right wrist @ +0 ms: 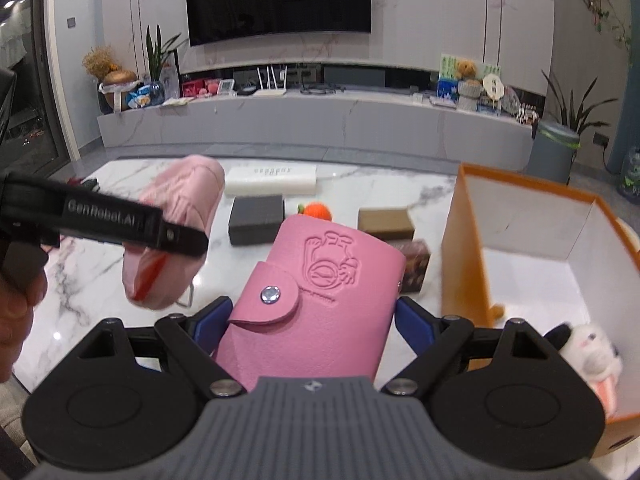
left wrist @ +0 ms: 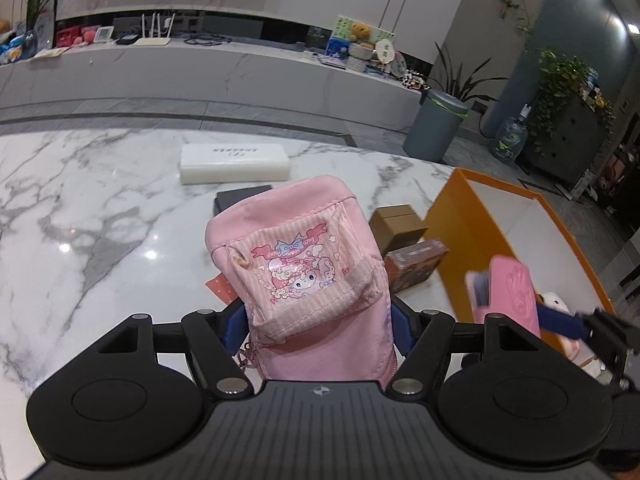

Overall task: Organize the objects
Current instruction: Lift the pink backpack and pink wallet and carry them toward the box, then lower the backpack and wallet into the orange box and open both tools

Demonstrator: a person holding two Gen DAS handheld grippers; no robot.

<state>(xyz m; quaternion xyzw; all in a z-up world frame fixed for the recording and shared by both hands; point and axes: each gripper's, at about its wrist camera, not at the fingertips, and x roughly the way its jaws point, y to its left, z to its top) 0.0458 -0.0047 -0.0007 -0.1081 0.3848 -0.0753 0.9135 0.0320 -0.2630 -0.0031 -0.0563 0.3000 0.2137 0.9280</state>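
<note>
The left gripper (left wrist: 318, 320) clamps a pink pouch (left wrist: 304, 272) between its blue fingers (left wrist: 236, 326), the pouch standing out past the tips above the marble table (left wrist: 80, 208). To its right, the right gripper (right wrist: 312, 320) grips a pink wallet (right wrist: 320, 292) the same way, just beside the orange box (right wrist: 464, 248).

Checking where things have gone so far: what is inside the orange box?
A white plush toy lies in the near corner of the orange box. The rest of the visible white floor looks bare; the right gripper's body covers the nearest part.
</note>
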